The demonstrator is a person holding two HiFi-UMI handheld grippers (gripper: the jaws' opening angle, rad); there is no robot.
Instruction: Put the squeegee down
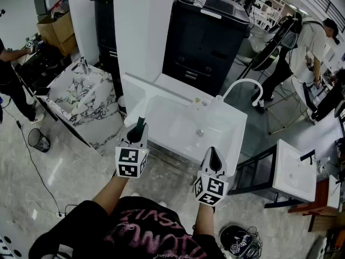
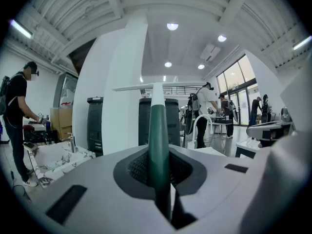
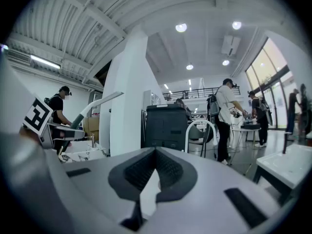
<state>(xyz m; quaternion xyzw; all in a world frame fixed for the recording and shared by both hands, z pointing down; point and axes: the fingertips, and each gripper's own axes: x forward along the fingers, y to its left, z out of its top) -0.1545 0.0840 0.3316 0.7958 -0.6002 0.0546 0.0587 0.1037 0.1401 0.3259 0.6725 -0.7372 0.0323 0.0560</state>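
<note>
**One squeegee [image 1: 142, 127] clamped in the left gripper [image 1: 137, 137], blade end away**

Both grippers are held out over the floor at the front of a white sink [image 1: 239, 136]. The sink's curved white faucet [image 1: 245, 83] rises at its far right corner.

The left gripper's fingers [image 2: 134, 167] are closed on the squeegee's dark green handle, which sits in the notch between the pads. The squeegee's long axis runs along the fingers and on past their tips, away from the person. The green grip comes first, then a thin white shaft, then the white blade set crosswise at the far end like the bar of a T.

In the left gripper view the handle stands upright in the middle of the frame. The blade lies level across its top, seen against a white pillar [image 2: 119, 87] and the ceiling, with nothing touching it. In the head view the shaft points up the frame over the left end of the sink, and the blade crosses that corner on a slant. How high the blade is above the sink cannot be told from there. In the right gripper view the squeegee leans up and to the right.

The right gripper [image 1: 213, 158] is just beside the left, on the sink's right half. Its fingers [image 3: 170, 172] meet at the tips and have nothing between them.

A black cabinet [image 1: 205, 42] stands behind the sink.
</note>
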